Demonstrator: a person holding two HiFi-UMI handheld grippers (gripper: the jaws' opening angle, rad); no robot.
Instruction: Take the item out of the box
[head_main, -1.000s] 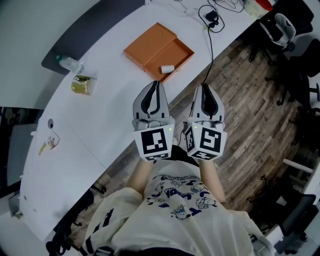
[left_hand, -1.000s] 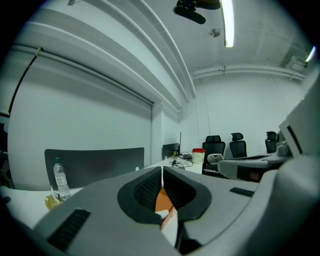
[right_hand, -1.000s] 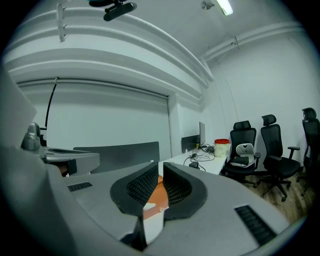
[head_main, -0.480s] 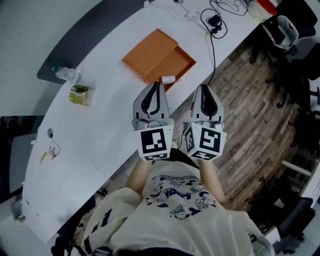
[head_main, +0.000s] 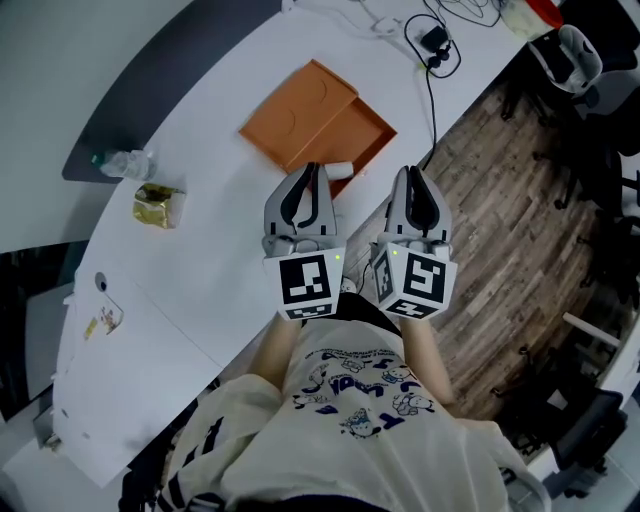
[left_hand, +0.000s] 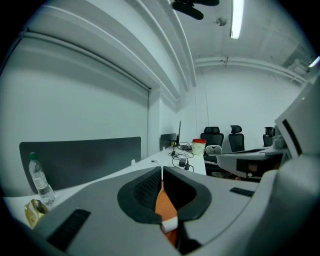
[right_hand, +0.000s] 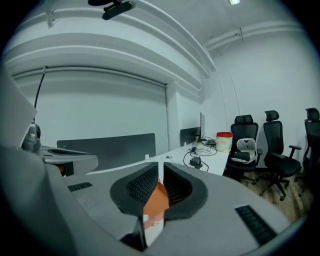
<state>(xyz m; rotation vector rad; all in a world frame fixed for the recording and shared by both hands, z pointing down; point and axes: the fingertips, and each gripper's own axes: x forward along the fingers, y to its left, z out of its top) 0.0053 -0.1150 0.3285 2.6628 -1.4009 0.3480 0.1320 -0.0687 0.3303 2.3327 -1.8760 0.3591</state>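
Cream T-shirt (head_main: 350, 425) with blue cartoon print, lower centre; grey left gripper (head_main: 313, 171) and right gripper (head_main: 412, 174), 2 black-and-white marker cubes (head_main: 305, 285).

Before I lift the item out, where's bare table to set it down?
Bare tabletop lies between the orange box and the yellow packet, and on toward the near edge. The far end by the cables is crowded.

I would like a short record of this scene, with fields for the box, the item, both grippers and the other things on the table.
box: orange box, open, on the white table
item: small white item, inside the box's tray
left gripper: fingers shut, empty
right gripper: fingers shut, empty
also on table: water bottle, yellow packet
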